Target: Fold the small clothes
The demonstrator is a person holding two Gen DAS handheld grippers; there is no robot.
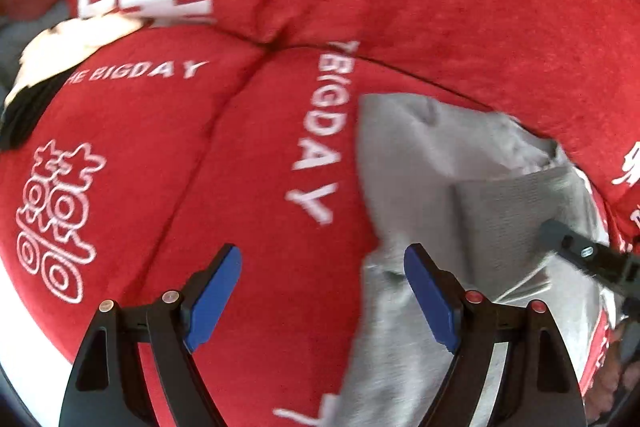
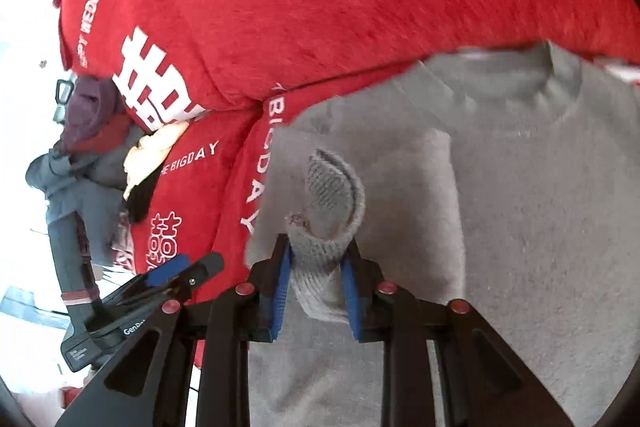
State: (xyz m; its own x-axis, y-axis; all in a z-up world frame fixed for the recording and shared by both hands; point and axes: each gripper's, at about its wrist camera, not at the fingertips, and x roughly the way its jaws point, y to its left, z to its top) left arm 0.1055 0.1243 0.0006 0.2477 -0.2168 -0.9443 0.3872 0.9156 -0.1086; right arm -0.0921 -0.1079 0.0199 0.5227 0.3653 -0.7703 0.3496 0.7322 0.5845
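A small grey sweater (image 2: 520, 207) lies spread on red cushions, its neck opening toward the far right. My right gripper (image 2: 318, 267) is shut on the ribbed cuff of the sweater's sleeve (image 2: 328, 223), which stands up over the sweater body. The same sweater (image 1: 420, 155) shows at the right of the left wrist view. My left gripper (image 1: 322, 291) is open and empty, its blue pads (image 1: 216, 291) above the red cushion at the sweater's left edge. The right gripper also shows in the left wrist view (image 1: 556, 231), at the right edge.
Red cushions (image 1: 200, 167) printed "THE BIGDAY" cover the whole surface, with a seam (image 1: 264, 45) where they meet. A pile of other clothes (image 2: 88, 147), purple, grey, cream and black, sits at the far left. The left gripper shows at lower left of the right wrist view (image 2: 176, 275).
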